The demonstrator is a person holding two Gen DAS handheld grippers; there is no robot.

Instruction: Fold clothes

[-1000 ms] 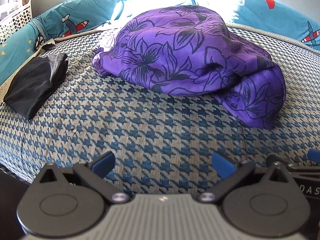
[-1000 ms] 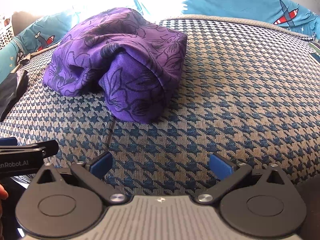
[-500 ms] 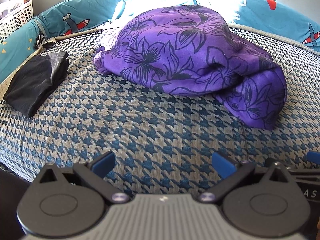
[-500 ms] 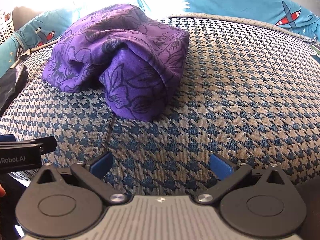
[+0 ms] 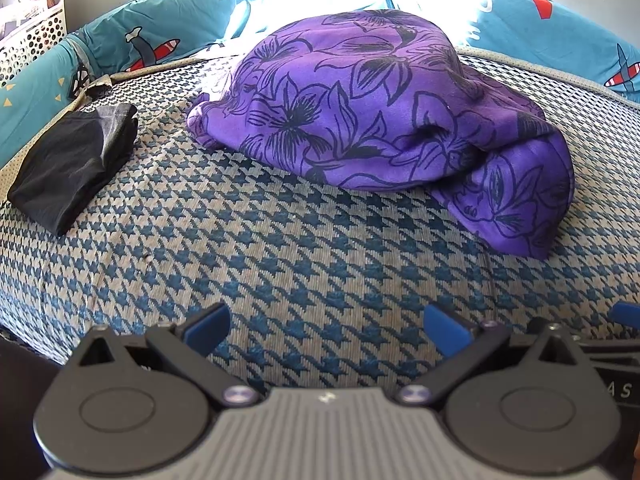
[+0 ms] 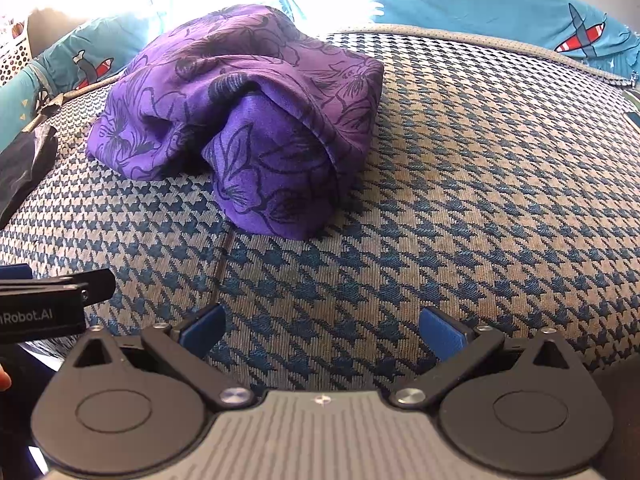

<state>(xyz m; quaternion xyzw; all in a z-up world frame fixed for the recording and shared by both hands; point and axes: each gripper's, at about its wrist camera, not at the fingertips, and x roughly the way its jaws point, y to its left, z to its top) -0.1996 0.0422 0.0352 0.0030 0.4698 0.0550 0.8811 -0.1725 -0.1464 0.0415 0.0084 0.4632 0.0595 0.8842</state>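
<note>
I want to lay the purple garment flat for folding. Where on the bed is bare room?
The widest bare houndstooth cover lies right of the purple garment, up to the teal bedding. A bare strip runs between the garment and both open tools. The left side is crowded: the black garment lies there.

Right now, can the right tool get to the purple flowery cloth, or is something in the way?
Probably yes. The right tool is open and empty, and only bare checked bedcover lies between it and the purple cloth. The left tool sits off to the side, not in the path.
</note>
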